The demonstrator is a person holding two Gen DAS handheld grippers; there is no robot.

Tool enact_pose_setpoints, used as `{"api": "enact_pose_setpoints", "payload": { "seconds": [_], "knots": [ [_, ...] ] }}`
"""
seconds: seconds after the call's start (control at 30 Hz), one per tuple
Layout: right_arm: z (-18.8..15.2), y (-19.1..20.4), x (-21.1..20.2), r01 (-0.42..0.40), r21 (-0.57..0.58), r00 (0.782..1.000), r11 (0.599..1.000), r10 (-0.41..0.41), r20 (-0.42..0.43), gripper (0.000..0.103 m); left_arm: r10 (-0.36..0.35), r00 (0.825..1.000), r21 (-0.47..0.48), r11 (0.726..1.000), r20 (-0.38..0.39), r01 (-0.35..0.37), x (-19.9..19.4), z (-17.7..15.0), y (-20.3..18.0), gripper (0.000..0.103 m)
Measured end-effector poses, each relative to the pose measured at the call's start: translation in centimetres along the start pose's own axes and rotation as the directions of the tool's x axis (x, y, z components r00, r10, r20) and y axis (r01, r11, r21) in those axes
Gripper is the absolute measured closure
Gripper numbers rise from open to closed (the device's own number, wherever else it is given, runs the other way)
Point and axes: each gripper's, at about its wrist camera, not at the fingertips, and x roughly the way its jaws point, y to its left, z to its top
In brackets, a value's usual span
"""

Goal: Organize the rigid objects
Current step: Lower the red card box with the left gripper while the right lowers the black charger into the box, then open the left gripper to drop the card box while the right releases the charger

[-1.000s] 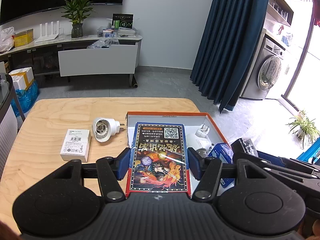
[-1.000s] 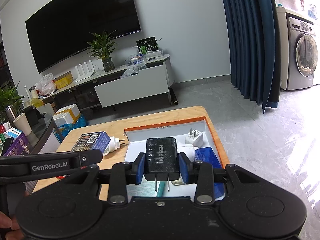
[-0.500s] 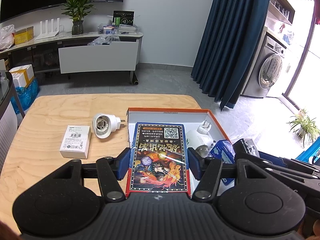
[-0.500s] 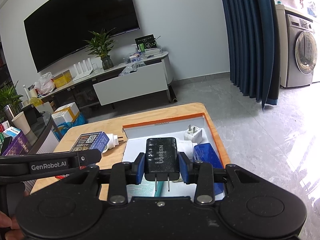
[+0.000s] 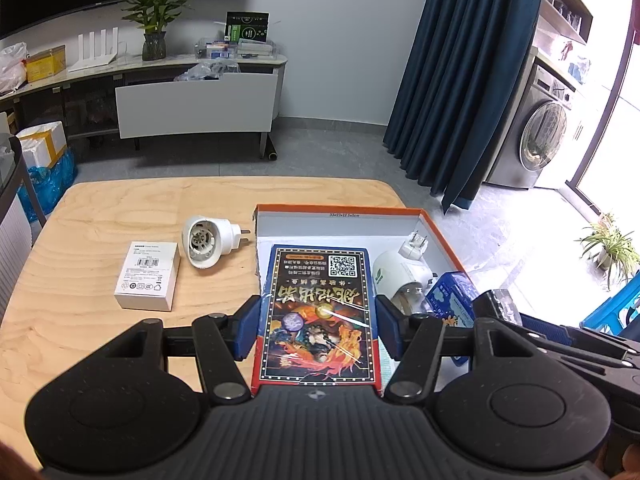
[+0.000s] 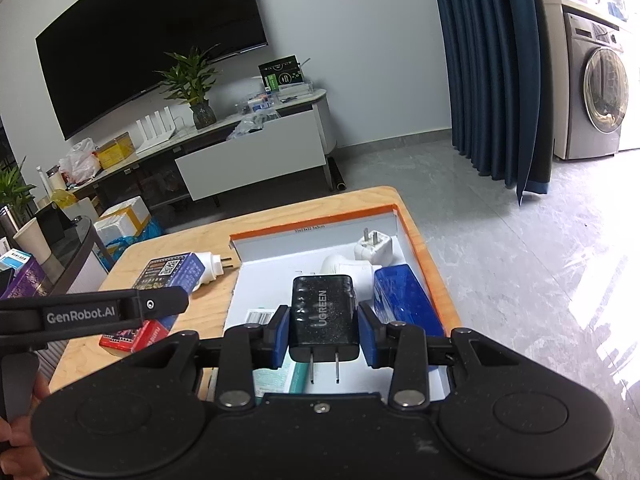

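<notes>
1. The printed card box (image 5: 318, 312) is clamped in the left gripper (image 5: 318, 330), above the orange-rimmed tray (image 5: 340, 211)
2. The black charger (image 6: 323, 316) is clamped in the right gripper (image 6: 323, 334), over the tray too
3. Next, likely: lower both into free tray space, then release
4. A white box (image 5: 147, 274) and round adapter (image 5: 206, 245) wait on the surface (image 5: 100, 208)

We see the left gripper (image 5: 318, 330) clamped on a blue card box (image 5: 318, 312), held over the near left part of the orange tray (image 5: 340, 211). In the tray lie a white plug (image 5: 416, 245), a white adapter (image 5: 394, 276) and a blue pack (image 5: 454, 296), close together along its right side. On the table (image 5: 100, 208) left of the tray, a round adapter (image 5: 208, 245) lies just beside a white box (image 5: 147, 274).
</notes>
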Motion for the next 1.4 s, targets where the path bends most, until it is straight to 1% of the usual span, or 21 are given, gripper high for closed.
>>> {"api": "enact_pose_setpoints", "payload": {
  "seconds": [0.67,0.97,1.07,1.13,1.27,1.33,1.4],
  "knots": [
    [-0.3,-0.7,3.2,-0.005,0.004,0.998,1.000,0.005,-0.056,0.059,0.001,0.999,0.046,0.999,-0.047,0.001,4.7,2.0,-0.3,0.043],
    [-0.4,-0.8,4.7,0.003,-0.001,0.997,1.000,-0.003,-0.076,0.059,0.008,0.997,0.040,0.999,-0.083,-0.005,7.5,2.8,-0.2,0.043],
    [-0.4,-0.9,5.0,-0.002,-0.002,0.997,1.000,0.002,-0.084,0.055,0.006,0.995,0.040,0.999,-0.097,-0.003,8.5,3.1,-0.4,0.043],
    [-0.4,-0.9,4.6,-0.004,-0.012,0.998,1.000,0.003,-0.064,0.052,0.003,0.995,0.048,0.999,-0.102,0.002,9.1,3.3,-0.7,0.043],
    [-0.2,-1.1,3.8,0.017,-0.024,0.999,1.000,-0.018,-0.043,0.052,-0.010,0.994,0.049,0.999,-0.111,0.016,10.1,3.7,-1.3,0.043],
    [-0.1,-1.3,3.5,0.015,-0.019,0.999,1.000,-0.015,-0.036,0.052,-0.023,0.993,0.040,0.999,-0.118,0.028,10.6,3.7,-1.4,0.043],
    [-0.1,-1.4,3.1,0.016,-0.015,0.999,1.000,-0.016,-0.028,0.051,-0.044,0.994,0.035,0.998,-0.104,0.048,10.7,3.8,-1.5,0.042]
  ]
}}
